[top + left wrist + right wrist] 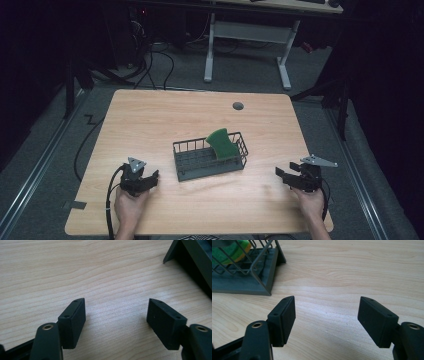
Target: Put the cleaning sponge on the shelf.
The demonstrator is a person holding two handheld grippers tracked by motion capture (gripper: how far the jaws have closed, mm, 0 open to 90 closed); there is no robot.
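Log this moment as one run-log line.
left gripper: open, empty, left of basket | right gripper: open, empty, right of basket | sponge: leaning in wire basket | table: bare around it

A round grommet hole (pixel 238 106) in the wooden table (pixel 150 120); a white-legged desk (pixel 247 35) behind.

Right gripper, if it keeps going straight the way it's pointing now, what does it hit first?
Probably nothing soon: the right gripper has open tongs over bare table. The wire basket holding the green sponge sits off to one side of its line, though depth is hard to judge.
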